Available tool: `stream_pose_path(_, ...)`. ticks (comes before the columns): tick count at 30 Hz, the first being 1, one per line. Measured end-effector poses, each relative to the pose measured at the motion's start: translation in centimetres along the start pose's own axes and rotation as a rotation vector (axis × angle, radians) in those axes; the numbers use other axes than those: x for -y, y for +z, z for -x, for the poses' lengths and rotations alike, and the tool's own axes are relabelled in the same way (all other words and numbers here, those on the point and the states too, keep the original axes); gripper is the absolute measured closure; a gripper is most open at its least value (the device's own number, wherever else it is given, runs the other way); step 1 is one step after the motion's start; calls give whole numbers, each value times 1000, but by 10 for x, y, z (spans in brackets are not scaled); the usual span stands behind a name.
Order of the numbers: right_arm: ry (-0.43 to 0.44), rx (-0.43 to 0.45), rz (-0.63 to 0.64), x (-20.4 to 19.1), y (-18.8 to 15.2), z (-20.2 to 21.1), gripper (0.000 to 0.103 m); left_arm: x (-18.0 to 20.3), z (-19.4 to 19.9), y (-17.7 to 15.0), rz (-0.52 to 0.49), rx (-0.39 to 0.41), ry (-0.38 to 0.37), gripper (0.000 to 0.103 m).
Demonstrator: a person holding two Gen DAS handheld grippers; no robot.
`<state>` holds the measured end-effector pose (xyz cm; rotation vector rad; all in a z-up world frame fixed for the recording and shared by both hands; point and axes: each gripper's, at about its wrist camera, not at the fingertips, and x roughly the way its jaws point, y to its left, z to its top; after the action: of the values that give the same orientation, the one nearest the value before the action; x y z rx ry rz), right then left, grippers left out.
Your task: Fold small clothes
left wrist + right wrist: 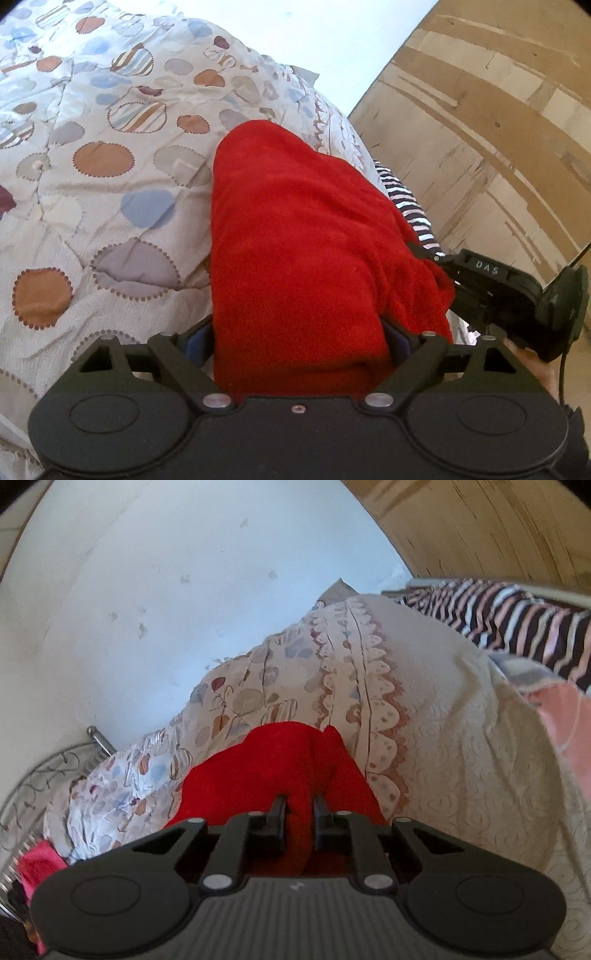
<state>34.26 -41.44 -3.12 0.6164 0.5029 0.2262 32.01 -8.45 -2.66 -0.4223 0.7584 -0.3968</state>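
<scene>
A red fleece garment (314, 240) lies lengthwise on the patterned quilt (92, 166). In the left wrist view it runs up from my left gripper (299, 332), whose jaws stand wide. The cloth fills the gap and covers the fingertips; only the blue pads (197, 345) show at its sides. My right gripper (480, 284) comes in from the right and pinches the garment's right edge. In the right wrist view my right gripper (299, 805) is shut on a raised fold of the red garment (273, 760).
A dark striped cloth (517, 616) lies at the bed's edge, with a pink cloth (569, 731) below it. A wooden floor (498, 129) lies beyond the bed. White wall (147, 590) stands behind. A metal rack (44, 775) and a bright pink cloth (40, 864) sit far left.
</scene>
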Motion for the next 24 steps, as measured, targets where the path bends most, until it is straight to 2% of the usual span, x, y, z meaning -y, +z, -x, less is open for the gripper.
stream_pose_path(4,-27,7,69,-9,0,2,85,-6,7,4,54,12,-30,13)
stream_pose_path(9,-71,34,168,-22,-8,11,86,-14,27,2,100,74,-67,14)
stream_pose_path(12,-83,37,183,-22,-16,14,86,-18,42,2,108,133,-63,13)
stream_pose_path(14,-80,49,171,-21,-21,19,85,-24,44,3,119,135,-48,13)
stream_pose_path(16,-96,71,158,-24,-24,30,74,-28,39,3,130,91,-20,11)
stream_pose_path(18,-107,106,178,-32,-27,45,68,-30,35,1,140,77,-27,11)
stream_pose_path(20,-90,128,213,-41,-30,61,54,-32,33,-2,157,69,-39,10)
stream_pose_path(21,-70,132,232,-46,-32,68,42,-34,32,-4,169,67,-43,10)
stream_pose_path(22,-54,134,248,-51,-36,76,37,-36,32,-5,186,71,-49,10)
stream_pose_path(24,-35,123,288,-60,-44,85,36,-41,32,-8,218,74,-61,10)
